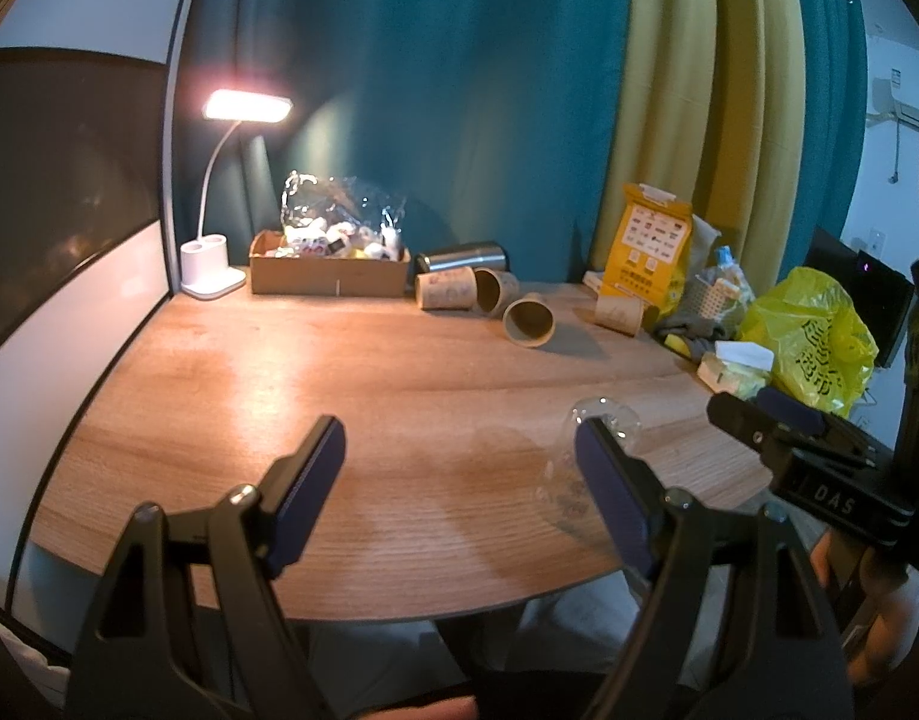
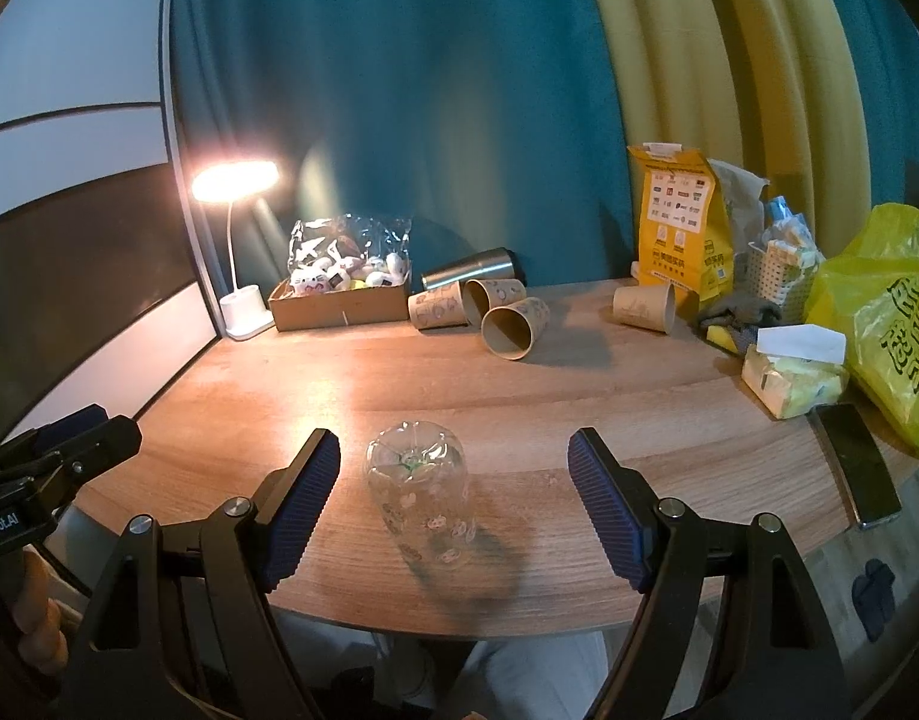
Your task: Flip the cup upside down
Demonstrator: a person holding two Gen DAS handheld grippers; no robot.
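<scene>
We saw the clear cup [image 2: 420, 495] between the right gripper's [image 2: 453, 465] spread fingers, its print illegible; the left gripper [image 1: 459, 456], open too, half hid it.

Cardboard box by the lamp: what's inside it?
The cardboard box holds small white toy-like items, some with printed faces, under a crinkled clear plastic bag. What lies lower in the box is hidden by its front wall and the plastic.
</scene>
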